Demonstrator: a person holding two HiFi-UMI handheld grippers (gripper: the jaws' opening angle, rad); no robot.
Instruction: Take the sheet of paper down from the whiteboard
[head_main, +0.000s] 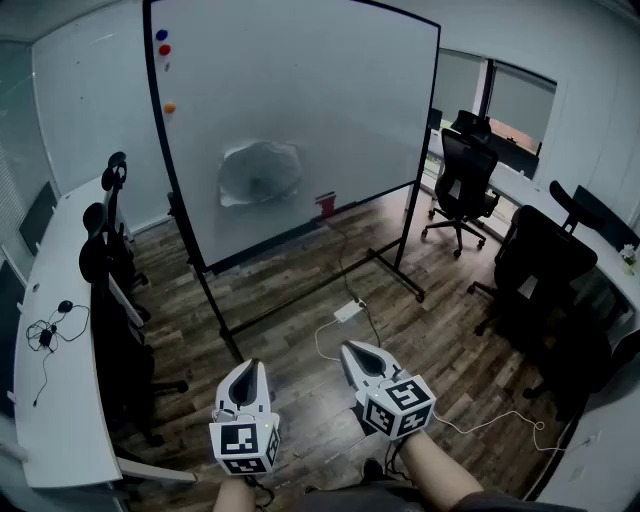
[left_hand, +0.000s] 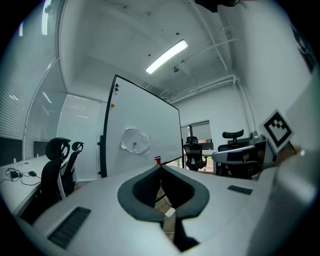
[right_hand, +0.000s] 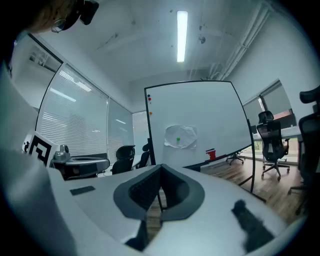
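A crumpled white sheet of paper (head_main: 258, 172) hangs low on the standing whiteboard (head_main: 330, 90), held by a small green magnet (right_hand: 178, 139). The same sheet of paper (left_hand: 135, 140) shows far ahead in the left gripper view, and the paper (right_hand: 181, 136) likewise in the right gripper view. My left gripper (head_main: 247, 369) and right gripper (head_main: 356, 351) hover side by side over the wood floor, well short of the board. Both are shut with nothing between their tips, as the left gripper (left_hand: 160, 166) and right gripper (right_hand: 160, 167) views show.
A red eraser (head_main: 326, 203) sits on the board's tray. Coloured magnets (head_main: 163, 41) dot its top left. A white power strip (head_main: 349, 310) and cables lie on the floor by the stand's foot. Black office chairs (head_main: 463, 185) stand right, more chairs (head_main: 105, 235) and a white desk (head_main: 55, 330) left.
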